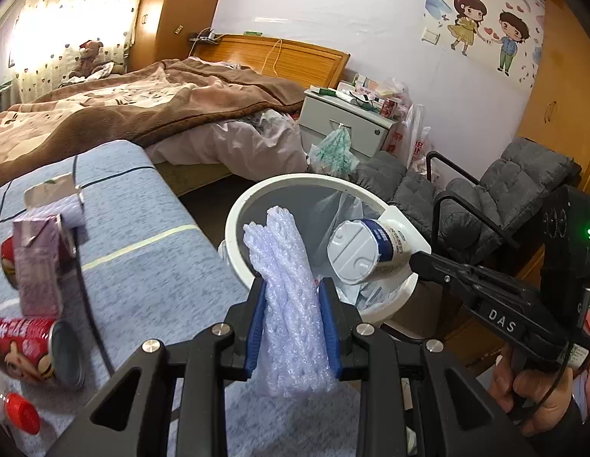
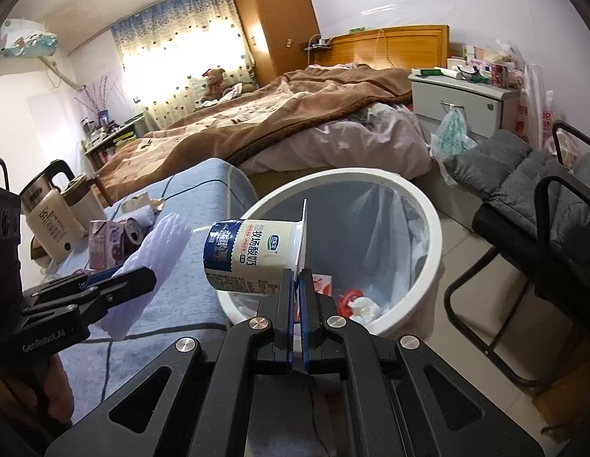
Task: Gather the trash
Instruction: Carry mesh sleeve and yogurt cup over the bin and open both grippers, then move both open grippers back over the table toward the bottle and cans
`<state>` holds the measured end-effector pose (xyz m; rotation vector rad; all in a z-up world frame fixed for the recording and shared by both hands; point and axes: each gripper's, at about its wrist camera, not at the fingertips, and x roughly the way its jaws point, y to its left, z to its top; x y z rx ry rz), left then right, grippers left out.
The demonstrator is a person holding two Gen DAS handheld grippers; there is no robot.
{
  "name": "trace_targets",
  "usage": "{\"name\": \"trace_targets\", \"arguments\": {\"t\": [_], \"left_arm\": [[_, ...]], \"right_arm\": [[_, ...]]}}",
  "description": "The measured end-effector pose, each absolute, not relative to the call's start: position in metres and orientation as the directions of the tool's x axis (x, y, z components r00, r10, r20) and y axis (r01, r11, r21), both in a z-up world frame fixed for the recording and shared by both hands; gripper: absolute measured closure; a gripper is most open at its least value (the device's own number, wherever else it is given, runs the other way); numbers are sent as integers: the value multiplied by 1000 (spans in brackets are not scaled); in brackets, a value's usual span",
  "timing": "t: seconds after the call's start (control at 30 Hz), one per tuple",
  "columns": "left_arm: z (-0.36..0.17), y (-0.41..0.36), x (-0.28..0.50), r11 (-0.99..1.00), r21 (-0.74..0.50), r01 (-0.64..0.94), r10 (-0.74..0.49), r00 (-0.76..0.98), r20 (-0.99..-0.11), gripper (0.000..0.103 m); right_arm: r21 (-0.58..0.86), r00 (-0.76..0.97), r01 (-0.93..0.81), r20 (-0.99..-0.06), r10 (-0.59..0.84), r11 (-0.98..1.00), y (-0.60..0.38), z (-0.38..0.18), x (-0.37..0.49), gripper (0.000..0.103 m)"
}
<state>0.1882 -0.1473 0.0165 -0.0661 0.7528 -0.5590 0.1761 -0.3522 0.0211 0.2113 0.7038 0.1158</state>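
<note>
Above the round white plastic bin [image 2: 428, 228], my left gripper [image 1: 293, 285] squeezes soft white foam netting [image 1: 287, 304]; my right gripper [image 2: 298, 285] pinches a light, stiff white yogurt cup [image 2: 249, 255] by its rim.

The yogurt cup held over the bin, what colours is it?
The yogurt cup is white with a dark blue band; the right wrist view shows it best.

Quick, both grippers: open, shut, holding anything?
Left hand-held gripper: shut on the foam net.
Right hand-held gripper: shut on the yogurt cup by its rim, over the bin.
</note>
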Motion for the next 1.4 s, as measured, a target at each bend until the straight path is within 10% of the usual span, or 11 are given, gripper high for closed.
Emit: {"name": "trace_targets", "arguments": {"t": [0.63,0.7,0.87,1.4], "left_arm": [[-8,-197,239,836,-234,497,-503,521,-689,61],[-10,-196,242,839,-244,487,-504,525,-686,38],[-13,-190,242,847,-255,466,-500,535,-681,38],[7,-137,196,895,-226,384,-436,651,-622,38]], "right_arm": [[211,703,49,-702,116,976,-375,-5,201,100],[218,696,57,-708,118,974,-375,-7,202,98],[214,702,72,-705,103,974,-377,-9,201,74],[263,755,-18,-628,186,965,-351,13,169,59]]}}
